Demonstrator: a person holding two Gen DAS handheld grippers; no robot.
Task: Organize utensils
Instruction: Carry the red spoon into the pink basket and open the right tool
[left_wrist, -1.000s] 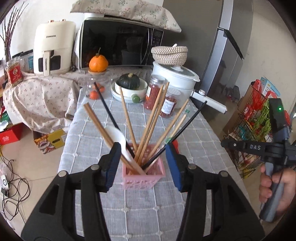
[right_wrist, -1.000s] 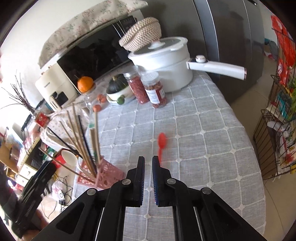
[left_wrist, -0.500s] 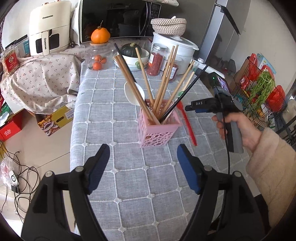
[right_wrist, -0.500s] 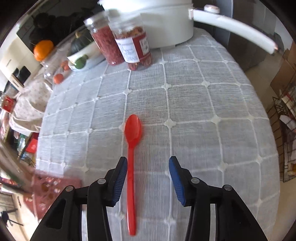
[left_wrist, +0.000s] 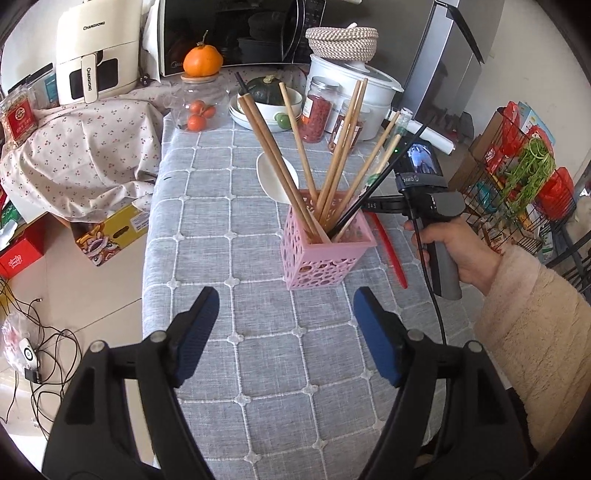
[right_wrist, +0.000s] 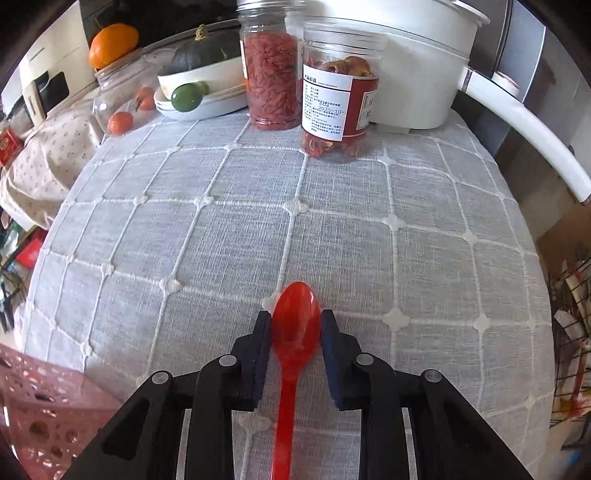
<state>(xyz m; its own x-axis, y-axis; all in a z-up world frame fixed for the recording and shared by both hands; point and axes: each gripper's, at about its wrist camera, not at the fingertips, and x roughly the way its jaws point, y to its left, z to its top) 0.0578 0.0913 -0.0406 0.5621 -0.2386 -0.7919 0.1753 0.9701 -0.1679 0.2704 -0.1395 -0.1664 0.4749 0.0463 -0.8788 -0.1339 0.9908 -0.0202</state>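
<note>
A pink perforated utensil holder (left_wrist: 325, 251) stands on the grey checked tablecloth, with several wooden chopsticks (left_wrist: 340, 147), a black chopstick and a white spoon (left_wrist: 275, 177) in it. A red plastic spoon (right_wrist: 295, 332) lies flat on the cloth just right of the holder (right_wrist: 40, 398); its handle shows in the left wrist view (left_wrist: 389, 251). My right gripper (right_wrist: 295, 332) is down at the cloth with its jaws on both sides of the spoon's bowl, pads touching its edges. My left gripper (left_wrist: 286, 332) is open and empty, in front of the holder.
At the table's far end stand two jars (right_wrist: 273, 74) (right_wrist: 340, 96), a white pot with a long handle (right_wrist: 424, 62), a bowl with a squash (right_wrist: 199, 77) and a glass jar of oranges (left_wrist: 199, 107). A wire rack (left_wrist: 524, 192) stands right of the table.
My left gripper has pulled back from the holder and stayed open. My right gripper has dropped to the red spoon, opened, then closed in around its bowl.
</note>
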